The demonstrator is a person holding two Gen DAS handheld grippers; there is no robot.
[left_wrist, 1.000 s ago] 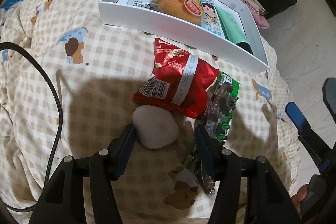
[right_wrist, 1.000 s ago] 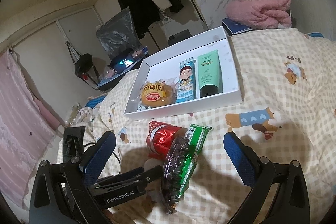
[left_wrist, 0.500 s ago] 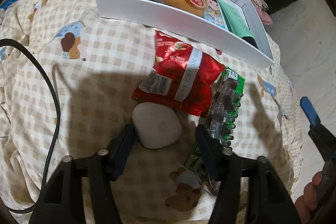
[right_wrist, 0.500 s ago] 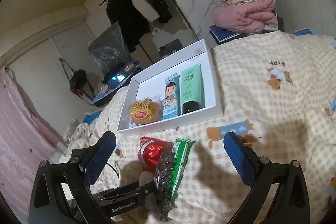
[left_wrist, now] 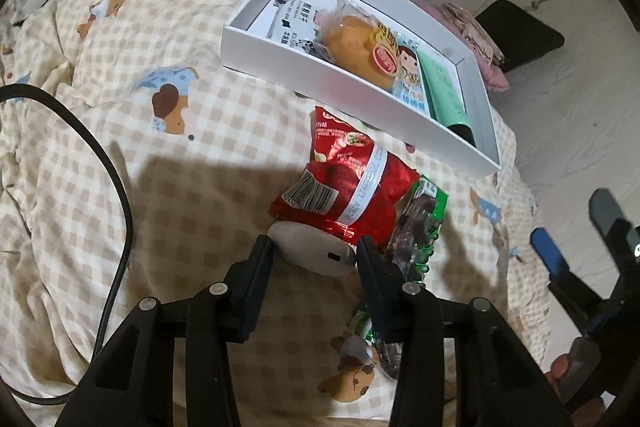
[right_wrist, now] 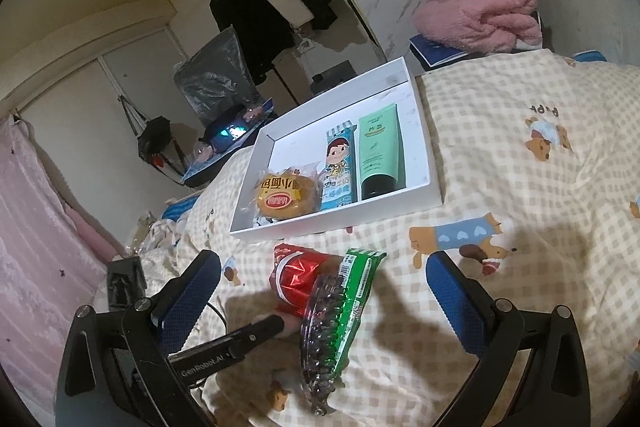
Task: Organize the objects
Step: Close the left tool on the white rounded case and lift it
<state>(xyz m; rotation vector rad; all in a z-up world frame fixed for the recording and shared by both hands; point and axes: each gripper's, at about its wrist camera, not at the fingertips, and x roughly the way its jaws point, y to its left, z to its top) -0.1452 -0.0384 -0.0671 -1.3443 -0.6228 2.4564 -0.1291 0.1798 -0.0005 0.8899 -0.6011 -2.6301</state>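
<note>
The left gripper point(left_wrist: 314, 253) is closing its jaws on the white earbud case point(left_wrist: 312, 247) near the front edge of the bed point(left_wrist: 120, 187); both black pads are sitting against the case's sides, so it is reading as clamped, and the jaws have just been drawing together with the case between them. The step in hand looks like picking up this case to add it to the box. Just beyond the case, the red snack packet point(left_wrist: 346, 183) is overlapping its far end, and beside that the clear hair comb point(left_wrist: 412, 231) is lying on a green packet point(left_wrist: 430, 211). Farther still, toward the far side of the bed, the white box point(left_wrist: 280, 67) is already holding a wrapped bun point(left_wrist: 360, 47), a cartoon-printed tube point(left_wrist: 410, 75) and a green tube point(left_wrist: 448, 99). The right gripper point(right_wrist: 322, 291) is hanging above the packets with its blue-padded jaws wide apart and nothing between them. The next move probably calls for lifting the case clear of the red packet without dragging it, then carrying it to the box's bare left end. Compared with a second ago, the pads, then standing off the case, are now touching it, and the box is sitting farther to the right in the left wrist view.
</note>
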